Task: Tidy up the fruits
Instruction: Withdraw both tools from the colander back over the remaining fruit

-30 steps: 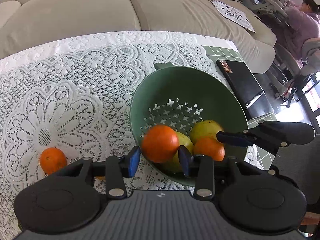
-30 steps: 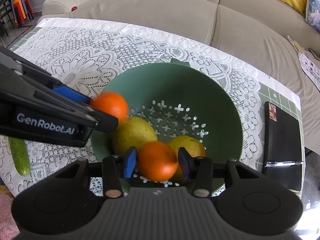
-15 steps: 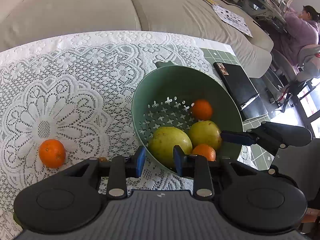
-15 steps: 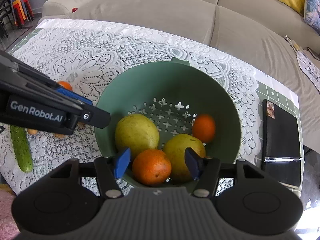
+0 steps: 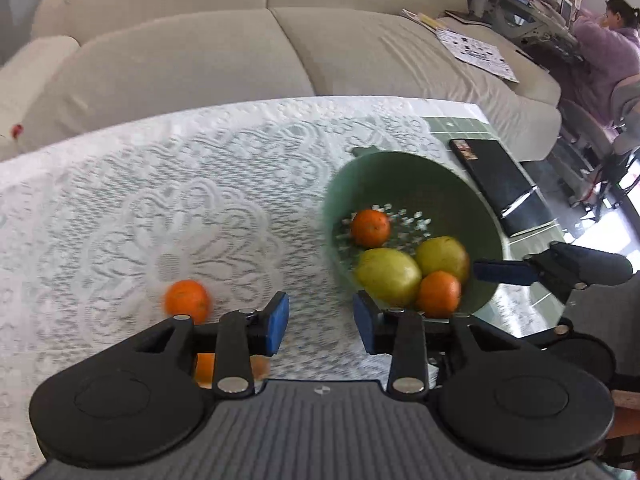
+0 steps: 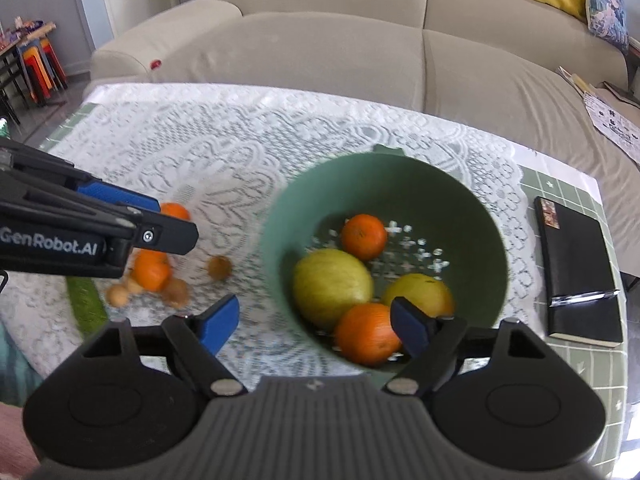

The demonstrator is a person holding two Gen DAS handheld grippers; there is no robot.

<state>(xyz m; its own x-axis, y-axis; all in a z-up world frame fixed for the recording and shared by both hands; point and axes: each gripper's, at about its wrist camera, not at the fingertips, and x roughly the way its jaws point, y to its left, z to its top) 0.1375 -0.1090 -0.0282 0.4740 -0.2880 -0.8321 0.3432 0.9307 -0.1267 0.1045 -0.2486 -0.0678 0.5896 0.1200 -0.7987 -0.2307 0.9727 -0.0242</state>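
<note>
A green colander (image 5: 420,184) (image 6: 400,188) on the lace cloth holds two oranges (image 6: 364,236) (image 6: 366,334) and two yellow-green fruits (image 6: 332,288) (image 6: 418,296). My right gripper (image 6: 316,324) hovers over its near rim, jaws opening wide, nothing pressed between the pads. My left gripper (image 5: 320,324) is left of the colander above bare cloth, jaws opening and empty. It also shows in the right wrist view, where the left gripper (image 6: 160,220) reaches in from the left. One orange (image 5: 187,300) lies on the cloth ahead of it.
More oranges (image 6: 150,272), several small brown fruits (image 6: 218,268) and a green cucumber (image 6: 86,308) lie left of the colander. A black notebook with a pen (image 6: 580,272) sits at the table's right edge. A beige sofa (image 6: 320,48) stands behind; a person (image 5: 612,40) sits far right.
Both grippers let go of their oranges, which now lie in the colander. Both hands drew back, up and to the left. The right jaws spread wide; the left narrowed, then widened again.
</note>
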